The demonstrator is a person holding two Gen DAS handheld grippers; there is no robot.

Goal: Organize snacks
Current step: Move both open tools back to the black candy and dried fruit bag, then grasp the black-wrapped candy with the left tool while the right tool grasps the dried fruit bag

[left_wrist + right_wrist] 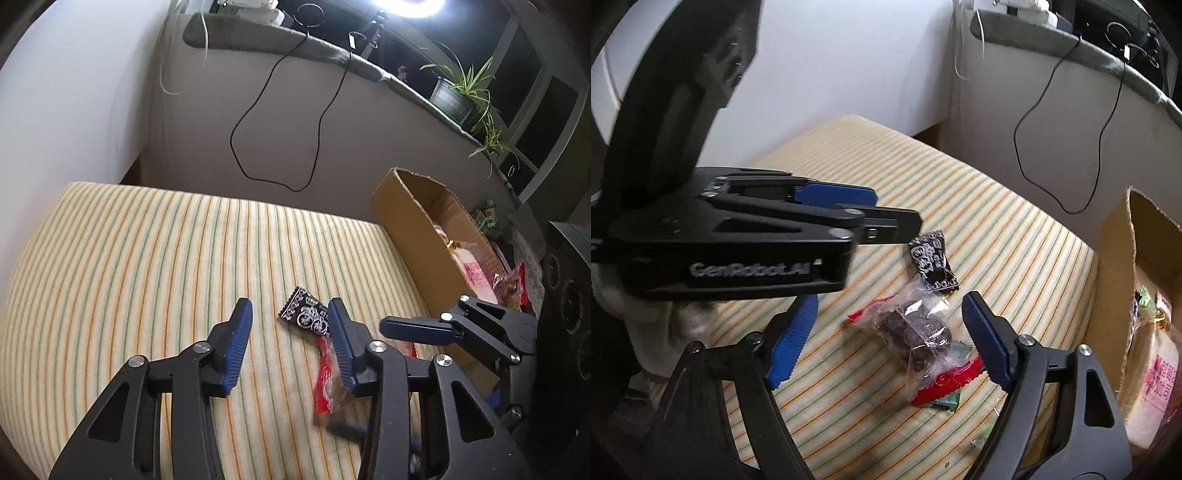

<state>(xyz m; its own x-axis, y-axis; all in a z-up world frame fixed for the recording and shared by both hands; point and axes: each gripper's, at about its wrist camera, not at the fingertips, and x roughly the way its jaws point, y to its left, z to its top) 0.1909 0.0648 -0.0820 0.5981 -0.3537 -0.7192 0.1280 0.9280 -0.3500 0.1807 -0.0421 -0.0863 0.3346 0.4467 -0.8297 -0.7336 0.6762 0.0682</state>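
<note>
On the striped cushion lies a small black patterned packet, just inside the right finger of my left gripper. That gripper is open with nothing pressed between its pads. A red and clear wrapper sits under the same finger. In the right wrist view my right gripper is open and straddles a clear packet of dark snack with red ends, without touching it. The black packet lies just beyond it. My left gripper crosses above from the left.
A cardboard box holding several snack packets stands at the cushion's right edge, box wall close to my right gripper. A green packet peeks from under the red wrapper. A gloved hand holds the left gripper. A black cable hangs on the wall behind.
</note>
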